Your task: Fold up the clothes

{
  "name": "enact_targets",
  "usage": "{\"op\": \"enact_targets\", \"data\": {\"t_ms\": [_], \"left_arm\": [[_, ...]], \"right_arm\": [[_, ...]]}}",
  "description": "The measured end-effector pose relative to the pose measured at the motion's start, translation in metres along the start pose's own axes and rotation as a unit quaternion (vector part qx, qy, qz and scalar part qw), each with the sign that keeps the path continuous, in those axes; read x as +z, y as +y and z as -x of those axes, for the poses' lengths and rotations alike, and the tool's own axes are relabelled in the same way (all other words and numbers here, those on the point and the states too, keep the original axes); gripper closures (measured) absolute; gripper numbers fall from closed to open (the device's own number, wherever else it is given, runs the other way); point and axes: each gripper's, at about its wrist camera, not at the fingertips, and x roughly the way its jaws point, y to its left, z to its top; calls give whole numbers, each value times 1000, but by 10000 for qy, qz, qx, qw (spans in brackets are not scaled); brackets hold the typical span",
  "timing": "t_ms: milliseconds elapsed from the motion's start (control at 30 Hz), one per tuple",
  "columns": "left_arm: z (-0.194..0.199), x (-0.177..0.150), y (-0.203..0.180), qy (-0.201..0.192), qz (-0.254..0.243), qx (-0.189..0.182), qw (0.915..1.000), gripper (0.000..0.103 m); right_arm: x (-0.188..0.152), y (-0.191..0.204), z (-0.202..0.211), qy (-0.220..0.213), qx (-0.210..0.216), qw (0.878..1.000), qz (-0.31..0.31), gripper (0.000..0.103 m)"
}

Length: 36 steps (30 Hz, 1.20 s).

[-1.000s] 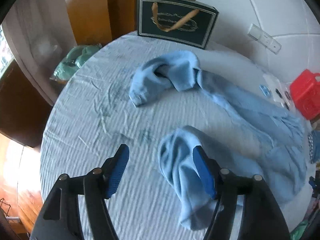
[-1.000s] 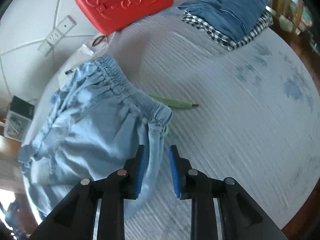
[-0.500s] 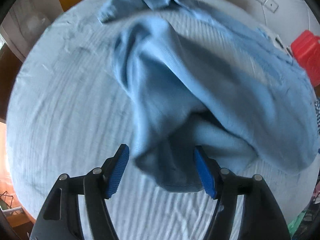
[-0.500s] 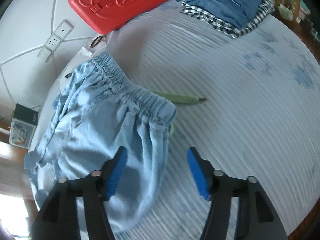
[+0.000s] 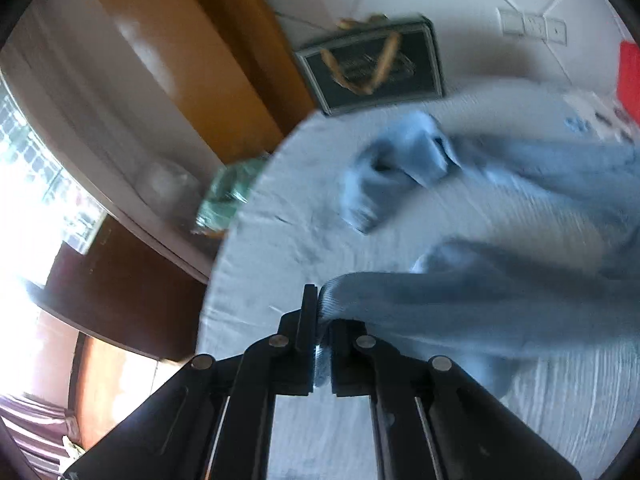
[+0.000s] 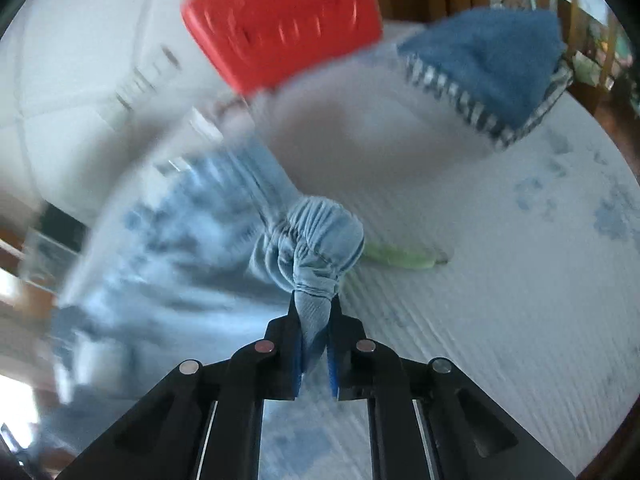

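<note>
One pale-blue trousers (image 6: 168,240); two tools, left tool (image 5: 320,320) and right tool (image 6: 314,344), each pinching it (right's still closing).

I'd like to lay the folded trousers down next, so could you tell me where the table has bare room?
Bare cloth lies right of the green pen, below the folded pile, and along the table's left edge beside the light blue trousers. It is crowded near the red case and gift bag.
</note>
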Motion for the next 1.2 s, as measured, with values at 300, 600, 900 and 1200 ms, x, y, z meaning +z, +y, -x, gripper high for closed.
{"op": "enact_targets", "data": {"t_ms": [300, 600, 900, 1200], "left_arm": [[-36, -75, -9, 1236, 137, -1627, 9788, 96], [-19, -79, 44, 1124, 900, -1943, 9703, 15], [-115, -50, 60, 1636, 1907, -1362, 9583, 15], [-85, -21, 8, 1448, 1422, -1886, 9608, 97]], "right_arm": [[-62, -80, 12, 795, -496, 9946, -457, 94], [-85, -107, -15, 1215, -818, 9869, -676, 77], [-80, -104, -15, 1235, -859, 9866, -625, 72], [-89, -114, -20, 1342, -778, 9854, -704, 68]]}}
